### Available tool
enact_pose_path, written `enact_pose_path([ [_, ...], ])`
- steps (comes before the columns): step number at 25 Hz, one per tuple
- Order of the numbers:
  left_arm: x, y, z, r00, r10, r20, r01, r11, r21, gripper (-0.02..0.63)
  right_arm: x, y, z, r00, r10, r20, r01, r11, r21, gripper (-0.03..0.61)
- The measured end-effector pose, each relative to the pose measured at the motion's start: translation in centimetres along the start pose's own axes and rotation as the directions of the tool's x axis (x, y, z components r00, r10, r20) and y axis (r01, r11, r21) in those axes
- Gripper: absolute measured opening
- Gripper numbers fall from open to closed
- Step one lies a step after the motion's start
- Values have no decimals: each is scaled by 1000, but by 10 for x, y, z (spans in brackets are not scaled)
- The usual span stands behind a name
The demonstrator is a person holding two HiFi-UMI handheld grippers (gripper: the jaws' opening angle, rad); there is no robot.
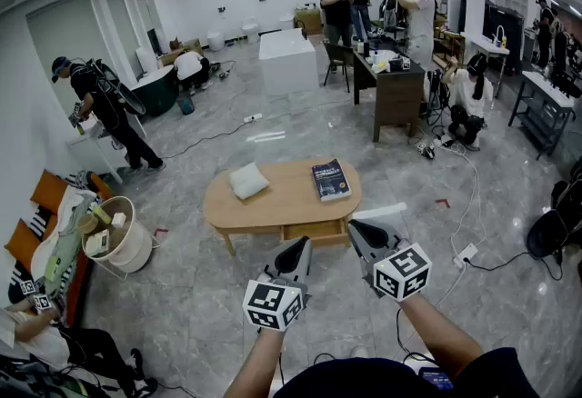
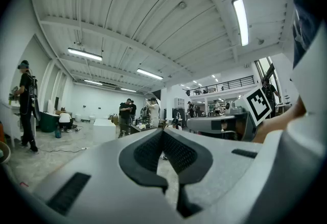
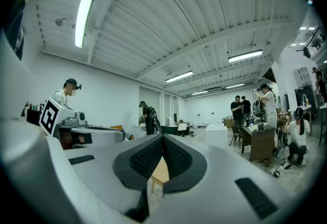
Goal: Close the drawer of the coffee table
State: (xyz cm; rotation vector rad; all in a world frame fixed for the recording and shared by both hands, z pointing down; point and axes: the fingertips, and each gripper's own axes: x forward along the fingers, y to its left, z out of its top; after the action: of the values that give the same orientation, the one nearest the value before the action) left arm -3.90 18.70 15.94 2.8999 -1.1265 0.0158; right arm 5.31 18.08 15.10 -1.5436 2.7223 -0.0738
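Observation:
A light wooden oval coffee table [image 1: 282, 201] stands on the grey floor, with a white cushion [image 1: 247, 180] and a dark book [image 1: 330, 179] on top. Its drawer [image 1: 314, 231] juts out a little from the near side. In the head view my left gripper [image 1: 303, 245] is shut and hovers just in front of the drawer. Also shut, my right gripper [image 1: 354, 227] has its tip by the drawer's right end. Nothing is held in the left gripper [image 2: 162, 132] or the right gripper [image 3: 162, 137]. A sliver of the table [image 3: 158, 173] shows below the right jaws.
A white basket [image 1: 123, 242] full of items stands left of the table. A power strip [image 1: 466, 253] and cables lie on the floor at right. Farther back are a dark desk [image 1: 393, 87], a white block [image 1: 288, 60] and several people.

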Motion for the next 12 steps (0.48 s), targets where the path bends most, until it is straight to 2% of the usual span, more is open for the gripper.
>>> enact_pose_path([
  [7,7,5,1,1000,2,2,-2,1000,-10,0,3,-5,8,998,21,55,-23,999,33,14],
  [12,13,3,0,1000,8,-4,-8,1000,-17,0,4,-13,5,999,18,43,-19,999,35,13],
])
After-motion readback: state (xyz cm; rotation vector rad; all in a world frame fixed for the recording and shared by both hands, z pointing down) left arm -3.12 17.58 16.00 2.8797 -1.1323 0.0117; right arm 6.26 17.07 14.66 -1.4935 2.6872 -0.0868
